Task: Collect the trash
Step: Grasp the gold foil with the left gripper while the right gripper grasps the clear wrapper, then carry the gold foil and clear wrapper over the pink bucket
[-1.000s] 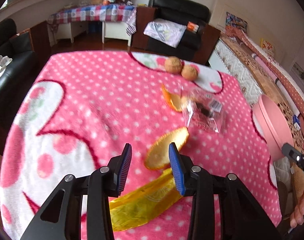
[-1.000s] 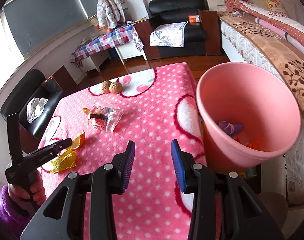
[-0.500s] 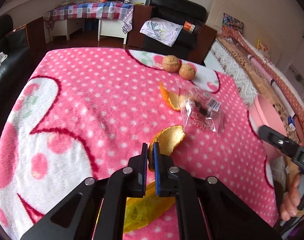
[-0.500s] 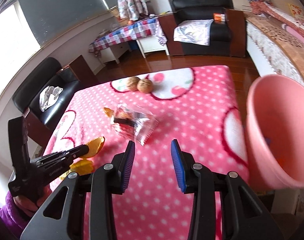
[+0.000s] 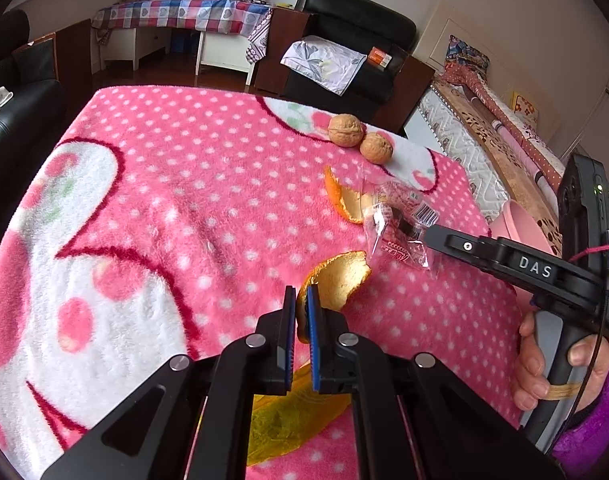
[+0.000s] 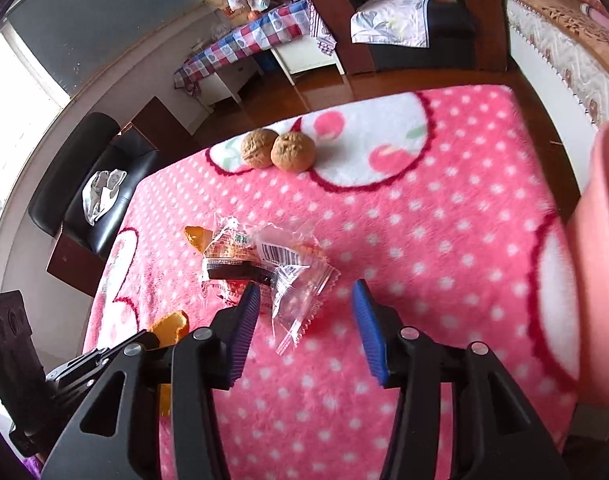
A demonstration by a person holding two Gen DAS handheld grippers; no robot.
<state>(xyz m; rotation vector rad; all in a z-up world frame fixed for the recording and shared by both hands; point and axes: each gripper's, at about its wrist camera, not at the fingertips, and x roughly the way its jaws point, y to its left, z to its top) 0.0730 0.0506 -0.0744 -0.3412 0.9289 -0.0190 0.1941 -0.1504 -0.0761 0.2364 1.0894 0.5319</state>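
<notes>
Since a second earlier, your left gripper [image 5: 300,322] had clamped down on the near orange peel [image 5: 338,280], and your right gripper [image 6: 306,316] had swung away from the pink bin [image 6: 602,264] toward the clear wrapper [image 6: 272,268].

By the look of it, you were early to midway through: nothing on the pink blanket [image 5: 164,184] had gone into the bin yet at this moment. The wrapper, a second orange peel [image 5: 342,200] beside it, and a yellow wrapper [image 5: 296,416] under your left gripper all remained on the blanket. Two walnuts [image 5: 360,140] sat at the far edge; whether they counted as trash, you couldn't tell.

Your left jaws were pinched nearly flat on the peel's edge. Your right jaws were spreading, fairly wide, with the wrapper's near corner between them but not yet pressed.
</notes>
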